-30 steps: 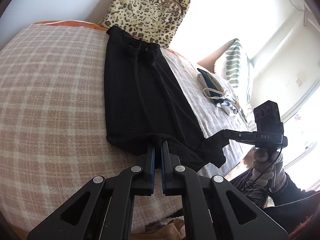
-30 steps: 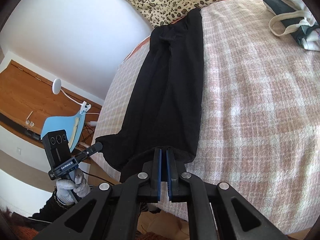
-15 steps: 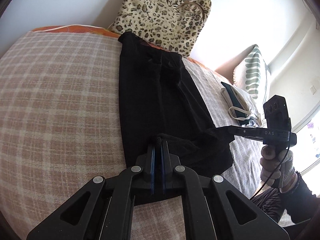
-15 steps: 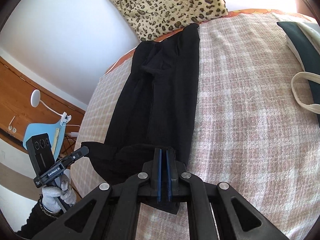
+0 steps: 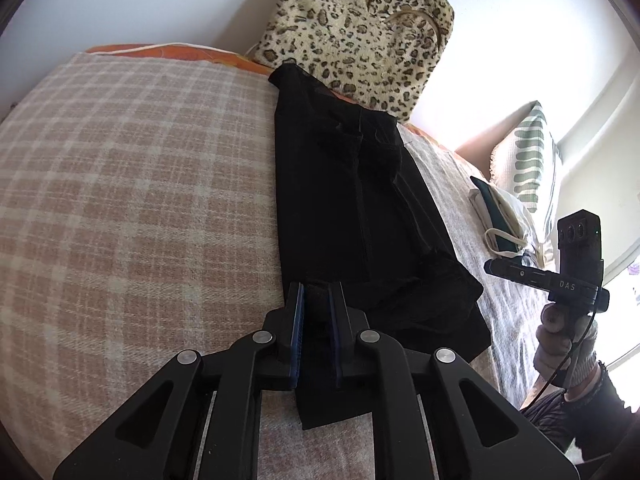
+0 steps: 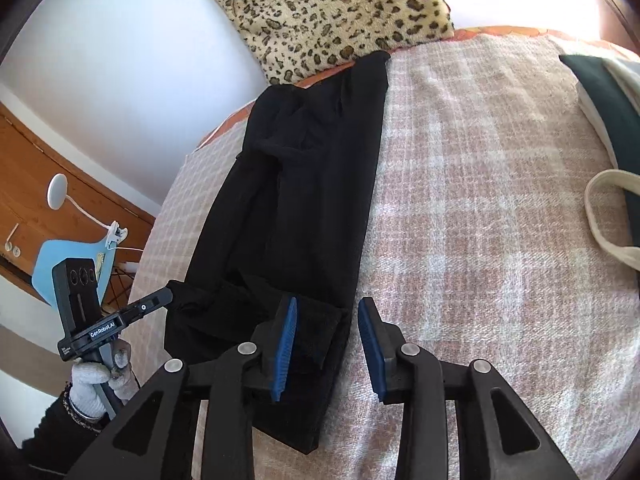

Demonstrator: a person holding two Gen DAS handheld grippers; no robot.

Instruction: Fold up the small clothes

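Both grippers have let go since half a second ago, their jaws now apart. From the left wrist, the left gripper stands slightly parted astride the folded near edge of the black garment, which lies lengthwise on the plaid blanket. From the right wrist, the right gripper gapes wide; the garment's near right corner lies between its jaws, beside the left pad.

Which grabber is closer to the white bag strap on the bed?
Right. The right gripper sits on the strap's side of the black garment; the left gripper is farther across it.
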